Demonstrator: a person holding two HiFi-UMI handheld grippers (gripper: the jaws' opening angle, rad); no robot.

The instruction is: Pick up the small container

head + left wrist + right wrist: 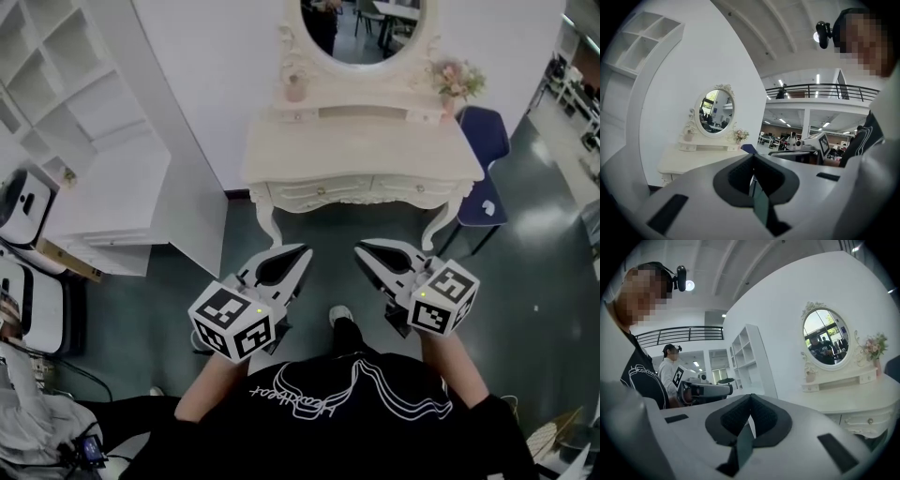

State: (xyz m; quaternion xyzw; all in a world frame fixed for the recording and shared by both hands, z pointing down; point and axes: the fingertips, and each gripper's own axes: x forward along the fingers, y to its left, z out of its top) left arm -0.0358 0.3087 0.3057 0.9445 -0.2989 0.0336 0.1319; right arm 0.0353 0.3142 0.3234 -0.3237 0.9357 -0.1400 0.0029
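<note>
Left gripper (300, 255) up close, jaws together, empty; right gripper (364, 251) beside it, likewise pressed closed on nothing. Both hang level, well short of the desk (356, 150), so I'd say the reach hasn't begun. The container (296, 88) sits far left on the desk, below the mirror (361, 33), whose top is cut off; its contents unreadable.

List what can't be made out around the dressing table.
All views: the small container is too small to show a lid or contents.
Head view: the mirror is cut off by the top edge.
Head view: the chair is partly hidden behind the dressing table.
</note>
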